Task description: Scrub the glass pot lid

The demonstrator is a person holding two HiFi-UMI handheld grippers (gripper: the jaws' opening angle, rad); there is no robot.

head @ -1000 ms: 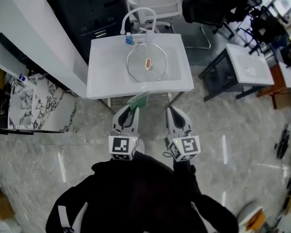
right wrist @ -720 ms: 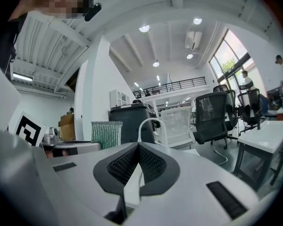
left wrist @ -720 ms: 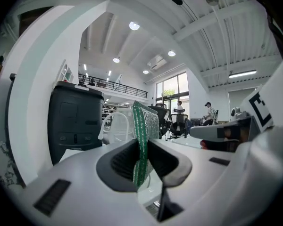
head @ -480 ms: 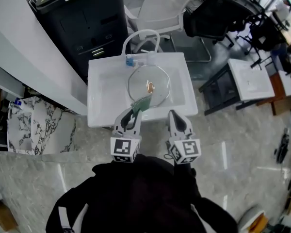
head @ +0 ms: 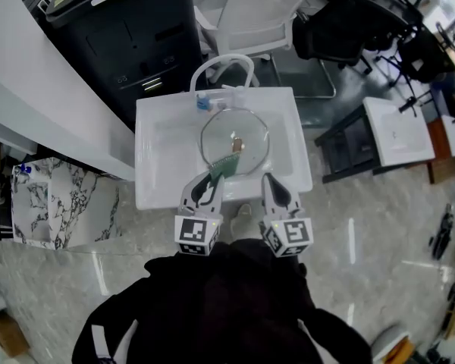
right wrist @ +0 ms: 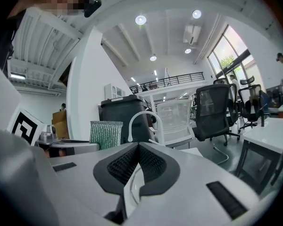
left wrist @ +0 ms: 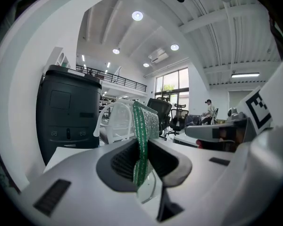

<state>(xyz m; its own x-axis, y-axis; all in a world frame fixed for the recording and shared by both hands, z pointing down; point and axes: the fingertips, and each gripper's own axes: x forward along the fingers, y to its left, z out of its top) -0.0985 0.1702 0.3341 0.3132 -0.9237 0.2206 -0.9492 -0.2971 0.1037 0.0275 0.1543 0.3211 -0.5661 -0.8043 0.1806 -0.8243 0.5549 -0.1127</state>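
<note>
far left there's a marble-patterned slab [head: 57,196] on the floor, with a black cabinet [head: 136,36] up behind it. the white sink [head: 155,180] is in the middle, with a curved white faucet [head: 220,65] at its back edge. the glass pot lid [head: 216,139] lies flat in the basin, knob [head: 237,144] up. the left gripper [head: 208,180] hangs over the sink's front rim, jaws clamped on a green scrub pad [head: 224,164]. the pad stands on edge and pokes out over the near edge of the lid, can't tell if it actually touches the glass. just to the right, the right gripper [head: 271,182] has its jaws pressed together with nothing in them. behind the sink is a white chair [head: 262,10], and a small white table [head: 398,131] sits off right.
</note>
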